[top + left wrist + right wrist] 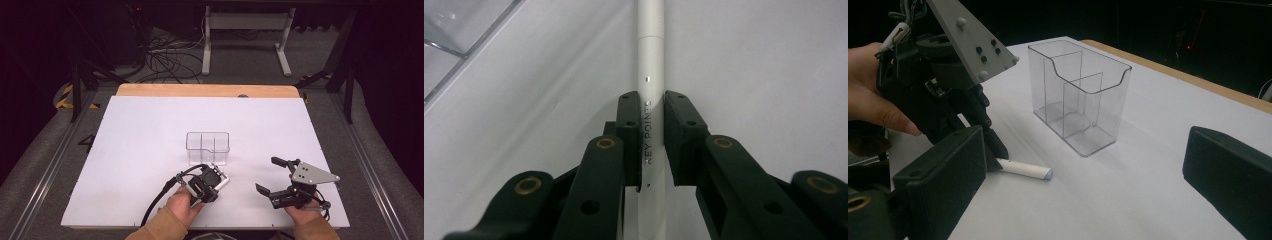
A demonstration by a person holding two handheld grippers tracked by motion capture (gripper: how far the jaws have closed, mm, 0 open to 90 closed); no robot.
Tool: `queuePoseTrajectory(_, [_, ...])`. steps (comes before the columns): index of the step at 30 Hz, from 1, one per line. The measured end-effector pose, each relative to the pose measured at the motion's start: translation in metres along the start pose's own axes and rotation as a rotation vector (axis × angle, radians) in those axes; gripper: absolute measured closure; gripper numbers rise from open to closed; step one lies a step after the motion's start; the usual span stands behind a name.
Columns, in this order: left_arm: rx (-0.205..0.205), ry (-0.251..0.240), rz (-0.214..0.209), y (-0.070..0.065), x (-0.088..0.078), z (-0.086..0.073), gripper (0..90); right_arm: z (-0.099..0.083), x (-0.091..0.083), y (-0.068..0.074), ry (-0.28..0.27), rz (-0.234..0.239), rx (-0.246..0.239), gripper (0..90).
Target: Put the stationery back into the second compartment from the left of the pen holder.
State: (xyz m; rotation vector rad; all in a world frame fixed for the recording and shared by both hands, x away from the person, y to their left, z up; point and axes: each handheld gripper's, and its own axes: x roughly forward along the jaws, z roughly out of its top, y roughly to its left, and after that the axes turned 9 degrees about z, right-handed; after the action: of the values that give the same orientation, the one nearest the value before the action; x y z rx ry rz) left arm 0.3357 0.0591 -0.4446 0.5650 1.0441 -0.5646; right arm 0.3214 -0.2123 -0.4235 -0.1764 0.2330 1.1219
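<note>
A white pen point(651, 65) with "KEY POINTS" printed on it lies on the white table sheet. My left gripper point(652, 115) is shut on its barrel, the pads pressing both sides. In the high view that left gripper point(220, 184) sits just in front of a clear plastic organizer point(207, 147), with the pen point(226, 181) poking out to the right. The right gripper view has the pen point(1025, 169) pointing toward the organizer point(1080, 100). My right gripper point(267, 175) rests at the front right, open, with nothing between its jaws.
The organizer has a few compartments and a scooped front wall; its corner point(449, 35) is close beside the left gripper. A wooden table edge point(207, 90) runs along the back. Cables and a desk frame point(245, 40) stand on the floor beyond.
</note>
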Motion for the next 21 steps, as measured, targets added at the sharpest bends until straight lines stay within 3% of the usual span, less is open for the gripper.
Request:
queuePoseTrajectory(3, [-0.002,-0.010,-0.056,0.002,-0.002,0.000,78.8,0.000,0.000,0.000,-0.001,-0.004,-0.003,4.2])
queuePoseTrajectory(13, [-0.012,-0.129,-0.052,0.007,-0.021,-0.002,78.7,0.000,-0.002,0.000,-0.009,-0.005,-0.006,4.3])
queuePoseTrajectory(21, [-0.047,-0.287,-0.075,0.018,-0.040,-0.007,78.7,0.000,-0.001,0.000,-0.005,-0.007,-0.007,4.3])
